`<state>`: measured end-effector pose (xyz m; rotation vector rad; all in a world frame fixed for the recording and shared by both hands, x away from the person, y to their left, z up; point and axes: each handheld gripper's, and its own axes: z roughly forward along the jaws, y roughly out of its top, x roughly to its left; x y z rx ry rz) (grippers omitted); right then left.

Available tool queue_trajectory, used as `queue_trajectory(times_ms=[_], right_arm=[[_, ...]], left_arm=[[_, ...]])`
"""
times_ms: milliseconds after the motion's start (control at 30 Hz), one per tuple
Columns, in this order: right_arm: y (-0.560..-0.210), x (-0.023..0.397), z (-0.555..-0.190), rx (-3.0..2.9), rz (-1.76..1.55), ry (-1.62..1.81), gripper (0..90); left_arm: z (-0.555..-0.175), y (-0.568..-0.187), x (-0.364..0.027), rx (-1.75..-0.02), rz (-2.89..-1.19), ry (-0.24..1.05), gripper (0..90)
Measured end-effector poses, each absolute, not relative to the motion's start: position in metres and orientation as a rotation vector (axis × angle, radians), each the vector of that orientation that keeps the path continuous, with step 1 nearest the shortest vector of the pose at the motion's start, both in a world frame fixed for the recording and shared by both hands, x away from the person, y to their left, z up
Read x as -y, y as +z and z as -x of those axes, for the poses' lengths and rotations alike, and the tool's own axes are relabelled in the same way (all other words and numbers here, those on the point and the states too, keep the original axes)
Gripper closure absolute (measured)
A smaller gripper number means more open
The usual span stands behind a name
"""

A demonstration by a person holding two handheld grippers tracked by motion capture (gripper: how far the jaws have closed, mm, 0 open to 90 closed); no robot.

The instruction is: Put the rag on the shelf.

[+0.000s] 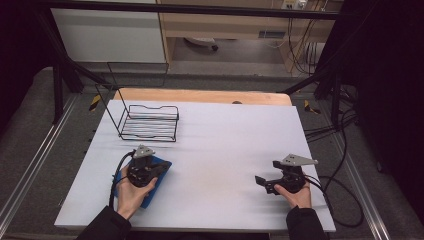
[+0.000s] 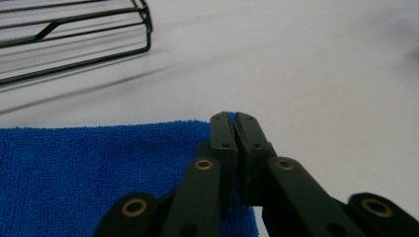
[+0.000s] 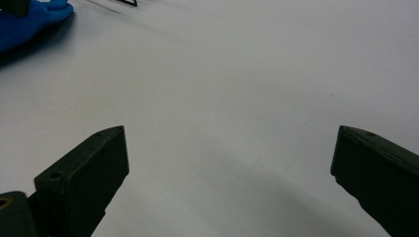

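L gripper [image 1: 150, 169] sits at abt 8 o'clock on the white table [image 1: 225, 135], held in the person's left hand [image 1: 131, 194], palm under the body, forearm coming up from the bottom edge and leaning a bit to 1 o'clock. Its grey plate faces up. In the left gripper view the jaws are pressed together w/ a sliver of the blue cloth [image 2: 99, 173] showing between the tips, so it's clamped on the cloth's corner. Cloth lies flat under and around that gripper, its free corner pointing to 2 o'clock. Wire rack [image 1: 149, 122] stands at 11 o'clock, apart from the cloth.

R gripper [image 1: 265, 182] is at abt 4 o'clock, in the right hand [image 1: 297, 194], wrist bent so the jaws point to 9 o'clock, toward the cloth but well apart from it. In the right gripper view jaws stand wide apart over bare table, nothing between them; cloth peeks in at 10 o'clock.
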<state>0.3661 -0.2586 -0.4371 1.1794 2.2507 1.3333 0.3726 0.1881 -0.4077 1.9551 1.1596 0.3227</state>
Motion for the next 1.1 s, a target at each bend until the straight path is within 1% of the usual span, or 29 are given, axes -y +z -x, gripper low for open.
queue_trajectory(times_ms=[367, 733, 1100], right_arm=[[-0.437, 0.259, -0.366, -2.252, -1.177, 1.33, 1.9], [-0.438, 0.258, -0.366, -2.26, -1.172, 1.326, 1.8], [-0.438, 0.258, -0.366, -2.262, -1.171, 1.325, 2.0]], left_arm=[[-0.379, -0.403, -0.152, -1.113, -1.965, 0.296, 87.0], [-0.39, -0.407, -0.108, -1.093, -1.981, 0.255, 87.0], [-0.404, -0.429, -0.077, -1.098, -2.013, 0.214, 86.9]])
